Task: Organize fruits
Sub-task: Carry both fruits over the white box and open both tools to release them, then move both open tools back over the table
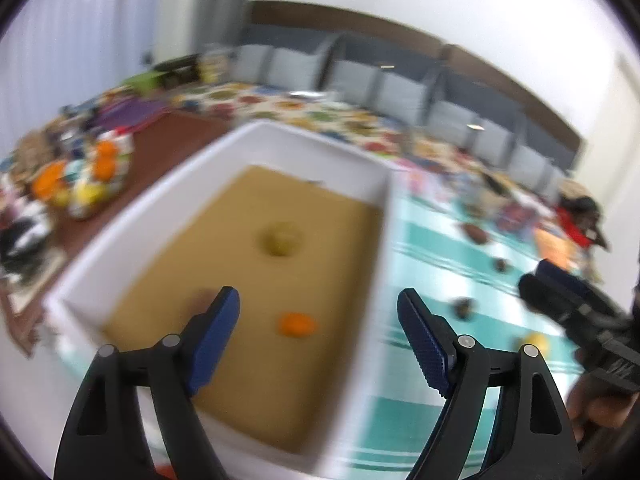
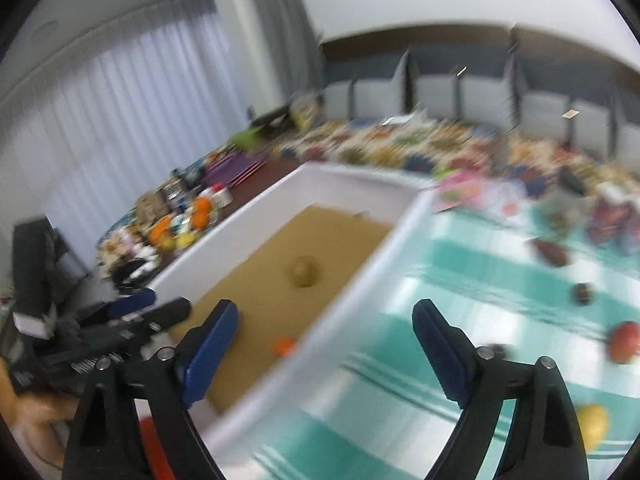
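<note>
A white box [image 1: 312, 136] with a brown floor holds an orange fruit [image 1: 297, 325], an olive-green fruit [image 1: 282, 238] and a dark one half hidden behind my left finger. My left gripper [image 1: 320, 312] hangs open and empty above the box. My right gripper [image 2: 326, 308] is open and empty over the box's near rim [image 2: 360, 276]; the orange fruit [image 2: 285, 346] and olive fruit [image 2: 304, 272] lie below it. On the teal checked cloth [image 2: 460, 320] lie a red fruit [image 2: 624, 342], a yellow fruit [image 2: 594, 424] and small dark fruits [image 2: 584, 294]. Both views are blurred.
Beyond the box's left side stands a cluster of oranges, yellow fruit and packages [image 1: 92, 180] on a brown tabletop. Colourful clutter [image 2: 440, 148] covers the far table, with grey chairs [image 1: 400, 88] behind. A brown oval fruit [image 2: 552, 254] lies farther back on the cloth.
</note>
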Demonstrator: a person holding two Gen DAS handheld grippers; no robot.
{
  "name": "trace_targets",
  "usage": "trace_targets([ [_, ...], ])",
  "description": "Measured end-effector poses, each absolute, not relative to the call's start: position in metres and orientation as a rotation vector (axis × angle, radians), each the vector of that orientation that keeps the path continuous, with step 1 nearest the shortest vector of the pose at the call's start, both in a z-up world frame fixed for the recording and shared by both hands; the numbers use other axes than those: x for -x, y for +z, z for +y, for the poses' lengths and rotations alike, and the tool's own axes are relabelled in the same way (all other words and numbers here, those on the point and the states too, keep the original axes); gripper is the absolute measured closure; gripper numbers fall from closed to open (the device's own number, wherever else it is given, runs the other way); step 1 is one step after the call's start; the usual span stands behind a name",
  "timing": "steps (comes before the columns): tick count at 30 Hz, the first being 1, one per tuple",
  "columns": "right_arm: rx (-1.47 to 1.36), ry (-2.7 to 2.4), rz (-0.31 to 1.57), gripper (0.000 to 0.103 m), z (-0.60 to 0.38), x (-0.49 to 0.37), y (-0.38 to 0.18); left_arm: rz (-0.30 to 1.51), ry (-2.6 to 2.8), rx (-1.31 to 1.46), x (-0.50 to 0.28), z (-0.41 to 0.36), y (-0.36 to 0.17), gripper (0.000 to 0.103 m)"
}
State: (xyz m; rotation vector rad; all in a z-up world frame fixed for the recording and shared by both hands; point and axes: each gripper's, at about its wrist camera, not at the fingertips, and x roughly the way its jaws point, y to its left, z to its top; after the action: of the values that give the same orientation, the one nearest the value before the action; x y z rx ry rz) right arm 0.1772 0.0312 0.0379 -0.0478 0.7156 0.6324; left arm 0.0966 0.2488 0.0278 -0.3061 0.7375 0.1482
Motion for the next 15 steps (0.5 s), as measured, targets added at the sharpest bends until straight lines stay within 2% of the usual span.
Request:
trace_targets([
  [5,0.147,0.416,0.691,0.007,-0.079,-0.14,0.004,0.763,-0.042,0.25,-0.105,0.15,0.003,0.016],
  [8,0.18,0.257,0.773,0.006,-0.151,-0.131,-0.041,0.852,-0.1,0.195,-0.12,0.099,-0.042,0.016],
  [15,0.101,-0.003,1.008,0.006,-0.265,-0.167,-0.135,0.926,-0.077,0.092,-0.153,0.046,-0.108,0.016],
])
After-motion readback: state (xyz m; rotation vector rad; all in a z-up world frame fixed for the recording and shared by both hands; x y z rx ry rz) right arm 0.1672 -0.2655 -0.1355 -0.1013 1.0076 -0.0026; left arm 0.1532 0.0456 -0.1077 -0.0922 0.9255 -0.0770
